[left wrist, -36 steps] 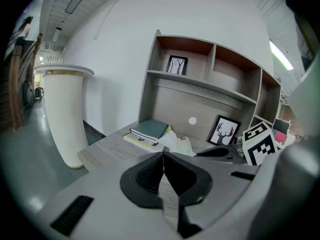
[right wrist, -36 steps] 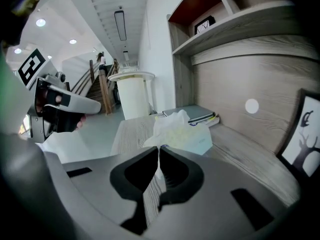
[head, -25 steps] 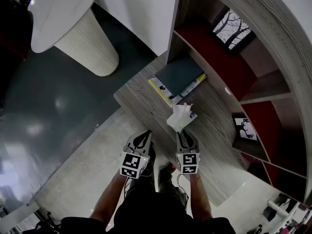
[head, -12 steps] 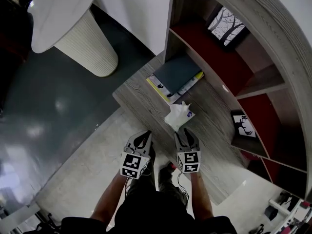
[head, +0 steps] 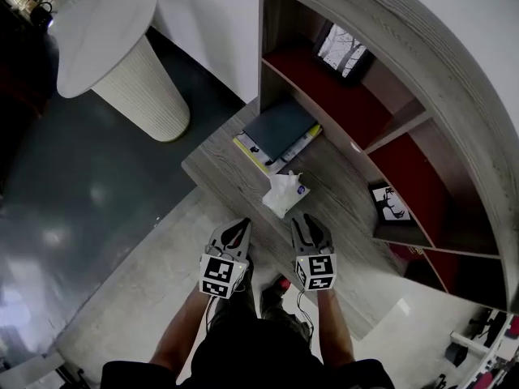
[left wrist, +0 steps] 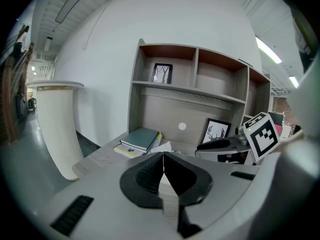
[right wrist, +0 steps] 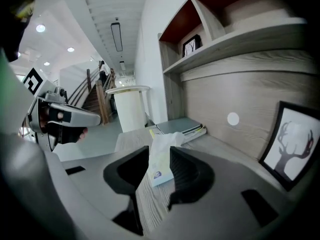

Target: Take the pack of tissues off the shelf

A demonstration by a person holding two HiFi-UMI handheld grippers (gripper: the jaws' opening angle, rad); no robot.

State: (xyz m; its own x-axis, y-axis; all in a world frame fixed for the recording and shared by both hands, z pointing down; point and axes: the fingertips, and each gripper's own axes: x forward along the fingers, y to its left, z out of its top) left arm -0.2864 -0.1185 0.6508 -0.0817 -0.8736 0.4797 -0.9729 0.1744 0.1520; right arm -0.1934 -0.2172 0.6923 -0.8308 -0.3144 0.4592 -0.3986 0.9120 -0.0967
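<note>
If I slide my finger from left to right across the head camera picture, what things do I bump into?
White round table → left gripper → tissue pack → framed deer picture.

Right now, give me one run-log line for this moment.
tissue pack: on desk, at right jaw gap | right gripper: jaws closing, not touching it | left gripper: shut, empty

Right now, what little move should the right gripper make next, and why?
Probably ease the right gripper straight back: the white plastic tissue pack already lies on the grey wooden counter, outside the shelf compartments, loose between the closing jaws.
</note>
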